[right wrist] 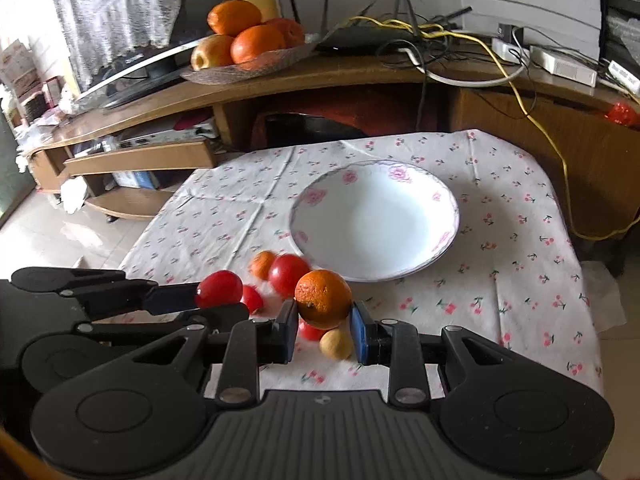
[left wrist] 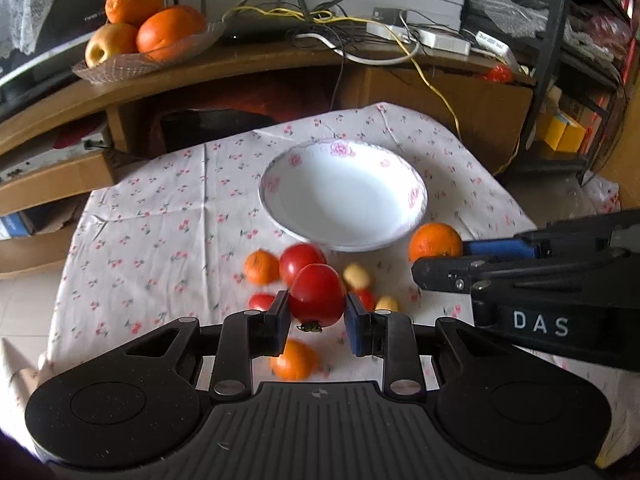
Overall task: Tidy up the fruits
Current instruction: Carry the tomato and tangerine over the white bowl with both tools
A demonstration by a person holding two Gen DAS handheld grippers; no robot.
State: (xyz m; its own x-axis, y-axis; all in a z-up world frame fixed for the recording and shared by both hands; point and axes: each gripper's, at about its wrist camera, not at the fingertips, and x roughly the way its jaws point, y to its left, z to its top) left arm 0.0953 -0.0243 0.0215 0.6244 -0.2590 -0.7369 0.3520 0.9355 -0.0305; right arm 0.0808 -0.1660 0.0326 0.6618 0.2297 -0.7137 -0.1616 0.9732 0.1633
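- The left gripper [left wrist: 317, 322] was clamped on a red tomato [left wrist: 317, 295], its calyx end turned down toward the camera, the fruit lifted clear of the floral tablecloth [left wrist: 160, 216].
- The right gripper [right wrist: 325, 330] was closed on an orange [right wrist: 323, 298], likewise held above the cloth.
- The white bowl [left wrist: 416, 200], rimmed with pink flowers and holding nothing, sat straight ahead of both tools, beyond the loose fruit; from the left wrist view it lay ahead and slightly right of the tomato, from the right wrist view ahead and slightly right of the orange.
- Both held fruits were round, so no long axis mattered; the coming move probably turned on carrying each forward over the near rim of the bowl.
- The right gripper appeared somewhat nearer the bowl, its orange close to the near rim in the left wrist view.
- Still on the cloth between tools and bowl: a second tomato [left wrist: 301, 258], a small mandarin [left wrist: 261, 267], another mandarin [left wrist: 294, 360] below the left fingers, smaller red pieces and two small yellowish fruits [left wrist: 357, 276], too blurred to name.
- A glass dish [right wrist: 280, 60] of oranges and an apple stood on the wooden cabinet behind, well apart from the work.
- The only legible writing was "DAS" in white letters on the right gripper's body, seen from the left wrist.
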